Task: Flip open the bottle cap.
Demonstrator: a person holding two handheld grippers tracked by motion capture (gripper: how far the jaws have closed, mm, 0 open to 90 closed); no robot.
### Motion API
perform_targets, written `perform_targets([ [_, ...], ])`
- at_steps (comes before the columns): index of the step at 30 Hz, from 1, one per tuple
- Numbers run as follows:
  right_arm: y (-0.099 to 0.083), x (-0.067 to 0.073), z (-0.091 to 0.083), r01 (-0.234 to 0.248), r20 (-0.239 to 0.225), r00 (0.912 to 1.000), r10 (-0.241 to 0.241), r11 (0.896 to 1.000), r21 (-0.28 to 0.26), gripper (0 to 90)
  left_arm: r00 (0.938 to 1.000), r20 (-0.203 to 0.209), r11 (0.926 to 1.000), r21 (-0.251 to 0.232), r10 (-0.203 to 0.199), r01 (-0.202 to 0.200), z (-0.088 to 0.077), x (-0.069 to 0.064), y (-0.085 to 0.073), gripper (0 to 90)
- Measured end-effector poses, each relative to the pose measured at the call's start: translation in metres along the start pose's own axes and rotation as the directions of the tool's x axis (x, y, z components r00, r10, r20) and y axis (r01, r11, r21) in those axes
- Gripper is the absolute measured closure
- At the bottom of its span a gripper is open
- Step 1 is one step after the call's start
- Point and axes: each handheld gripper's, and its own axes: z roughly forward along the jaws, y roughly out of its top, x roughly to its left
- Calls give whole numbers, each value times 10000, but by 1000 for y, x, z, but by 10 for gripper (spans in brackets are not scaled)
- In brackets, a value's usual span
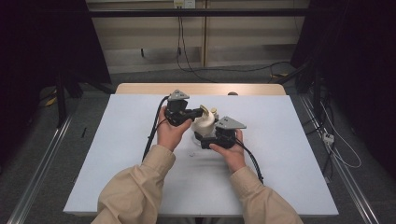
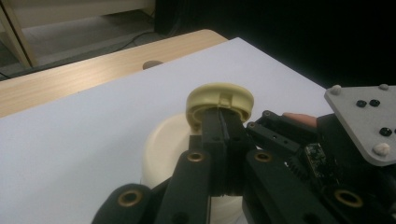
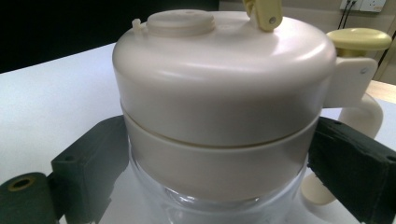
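The jug [image 1: 204, 122] stands mid-worktop [image 1: 116, 154], its yellow knob [image 2: 219, 100] at its 12 o'clock. The left hand-held gripper [image 2: 224, 122], jaws together, pinches that knob; the right hand-held gripper [image 3: 210, 158] clamps the jug's body.

white table cover [image 1: 116, 163], wooden tabletop [image 1: 140, 88], wall cables [image 1: 182, 46]

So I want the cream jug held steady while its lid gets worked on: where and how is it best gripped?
Grip the cream jug around its round body just under the lid's rim, coming in level from the side away from the handle. The right gripper already straddles it there; the left gripper pinches the yellow cap.
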Motion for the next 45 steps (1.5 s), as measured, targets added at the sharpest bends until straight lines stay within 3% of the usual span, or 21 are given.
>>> perform_targets([
  [16,0,0,0,-12,9,10000,12,10000,-24,69,9999,53,9999,55,85,-85,11,-1,5,900],
  [26,1,-1,-2,-122,-39,9999,122,9999,-80,72,9998,181,9998,-187,38,-35,12,-2,3,894],
  [28,1,-1,-2,-164,-75,9998,164,9998,-115,74,9995,309,9995,-317,-36,45,8,-1,3,843],
  [33,1,-1,-6,-359,-67,9993,359,9993,-35,90,9990,442,9998,-187,28,-20,-9,2,-6,537],
  [38,-1,-2,-12,-341,135,9993,337,9991,266,79,9956,838,9989,-200,-409,427,-25,13,-27,313],
  [40,-2,-1,-16,-137,262,9996,126,9990,418,94,9946,993,9992,-207,-312,334,-32,15,-35,258],
  [45,-4,-4,-27,-492,339,9983,480,9981,371,84,9984,569,9998,-165,68,-58,-47,21,-55,178],
])
